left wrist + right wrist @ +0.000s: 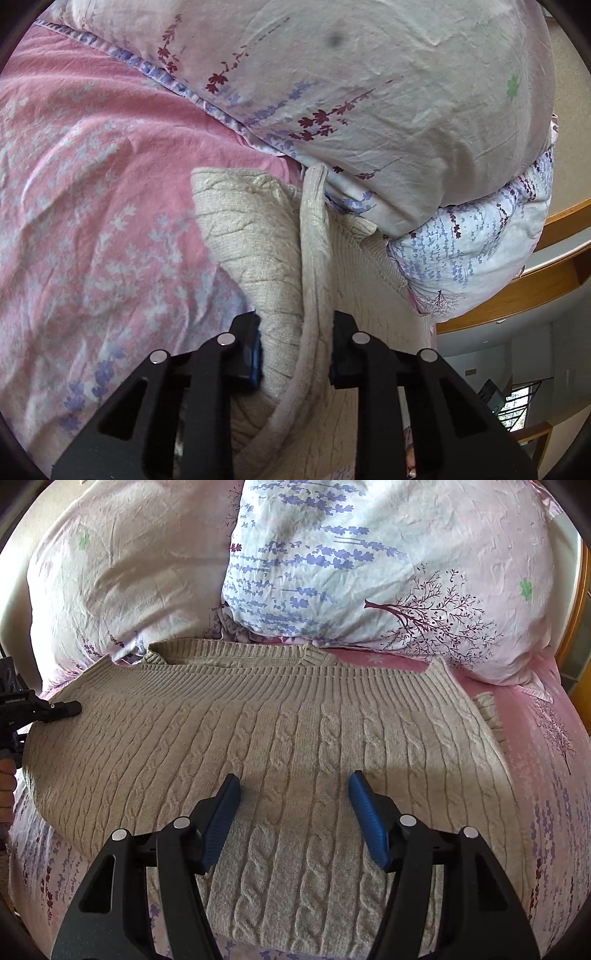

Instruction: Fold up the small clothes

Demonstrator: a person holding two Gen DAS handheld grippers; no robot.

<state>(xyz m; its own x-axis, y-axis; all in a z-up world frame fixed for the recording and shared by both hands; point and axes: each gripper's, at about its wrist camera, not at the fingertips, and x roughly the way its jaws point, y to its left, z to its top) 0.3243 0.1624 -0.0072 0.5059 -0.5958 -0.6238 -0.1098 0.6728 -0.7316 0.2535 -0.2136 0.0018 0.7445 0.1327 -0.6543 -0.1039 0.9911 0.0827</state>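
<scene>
I'm clamping the left gripper on the beige cable-knit sweater's left edge; right gripper is hovering released above it, no readable labels.

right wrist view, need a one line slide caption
Open right gripper poised above a beige cable-knit sweater spread on a pink bedsheet, pillows behind.

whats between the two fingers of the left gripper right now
A bunched fold of the beige knit sweater sits between the left gripper fingers, which close on it. The left wrist view shows this; the pink bedsheet lies beyond.
</scene>
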